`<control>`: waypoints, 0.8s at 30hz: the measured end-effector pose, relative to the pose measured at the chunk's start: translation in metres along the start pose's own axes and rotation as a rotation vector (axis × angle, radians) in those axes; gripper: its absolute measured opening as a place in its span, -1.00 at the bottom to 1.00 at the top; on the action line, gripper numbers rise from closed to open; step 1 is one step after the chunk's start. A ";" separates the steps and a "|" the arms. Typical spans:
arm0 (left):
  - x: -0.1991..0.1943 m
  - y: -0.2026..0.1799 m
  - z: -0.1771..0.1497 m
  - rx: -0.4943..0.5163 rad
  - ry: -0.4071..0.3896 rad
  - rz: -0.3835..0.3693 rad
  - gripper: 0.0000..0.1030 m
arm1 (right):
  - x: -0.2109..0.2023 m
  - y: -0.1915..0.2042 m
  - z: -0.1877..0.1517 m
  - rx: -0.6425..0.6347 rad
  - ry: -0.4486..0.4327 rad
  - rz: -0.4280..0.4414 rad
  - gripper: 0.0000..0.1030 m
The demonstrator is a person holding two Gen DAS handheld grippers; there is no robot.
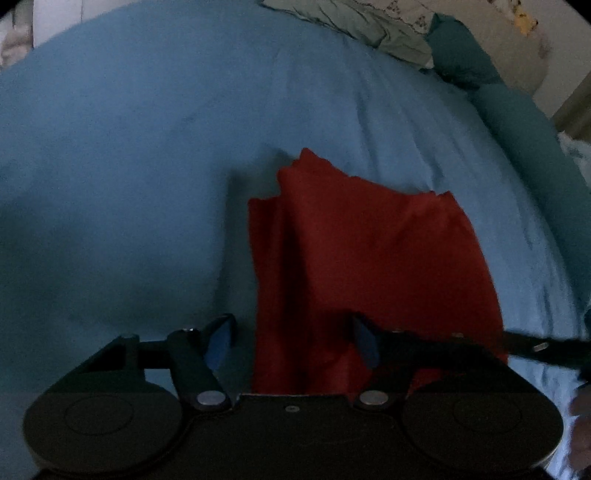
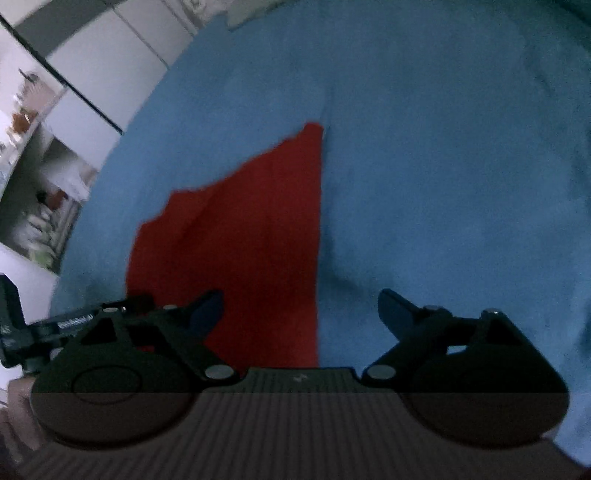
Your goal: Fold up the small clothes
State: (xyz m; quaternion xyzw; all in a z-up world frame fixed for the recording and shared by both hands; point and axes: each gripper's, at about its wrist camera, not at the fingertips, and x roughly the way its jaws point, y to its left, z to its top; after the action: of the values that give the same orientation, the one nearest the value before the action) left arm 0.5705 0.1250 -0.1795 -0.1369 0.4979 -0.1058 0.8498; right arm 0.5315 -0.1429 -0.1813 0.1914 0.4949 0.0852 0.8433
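Note:
A small red garment (image 1: 362, 258) lies flat on a blue bed sheet (image 1: 147, 147), folded lengthwise with ragged far corners. My left gripper (image 1: 293, 338) is open, its jaws wide apart, low over the garment's near edge; the cloth passes between the fingers. In the right wrist view the red garment (image 2: 258, 240) runs away from me with a straight right edge. My right gripper (image 2: 301, 314) is open over that near right edge, its left finger (image 2: 207, 314) over the red cloth. The left gripper's body (image 2: 55, 325) shows at the left.
Teal pillows (image 1: 517, 122) and a crumpled pale green blanket (image 1: 354, 22) lie at the bed's far right. White cabinets and shelves (image 2: 48, 147) stand beyond the bed's left edge. The blue sheet (image 2: 443, 184) spreads wide around the garment.

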 end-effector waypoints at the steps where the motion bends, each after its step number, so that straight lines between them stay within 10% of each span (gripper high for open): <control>1: 0.002 0.001 0.001 -0.005 -0.002 -0.011 0.36 | 0.009 0.001 -0.002 0.002 0.022 0.000 0.78; 5: 0.005 0.002 0.002 -0.032 0.015 -0.071 -0.18 | 0.023 -0.002 -0.007 0.075 0.017 0.016 0.67; 7: -0.001 -0.001 0.001 -0.030 0.014 -0.060 -0.34 | 0.023 0.002 -0.007 0.082 0.031 0.078 -0.13; 24: -0.127 -0.110 -0.071 0.163 -0.107 -0.031 -0.56 | -0.140 0.020 -0.060 -0.023 -0.124 0.072 -0.30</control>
State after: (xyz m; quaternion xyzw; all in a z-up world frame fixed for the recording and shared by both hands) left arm 0.4419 0.0529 -0.0718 -0.0802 0.4392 -0.1515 0.8819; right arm 0.4111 -0.1570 -0.0873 0.2044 0.4337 0.1090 0.8708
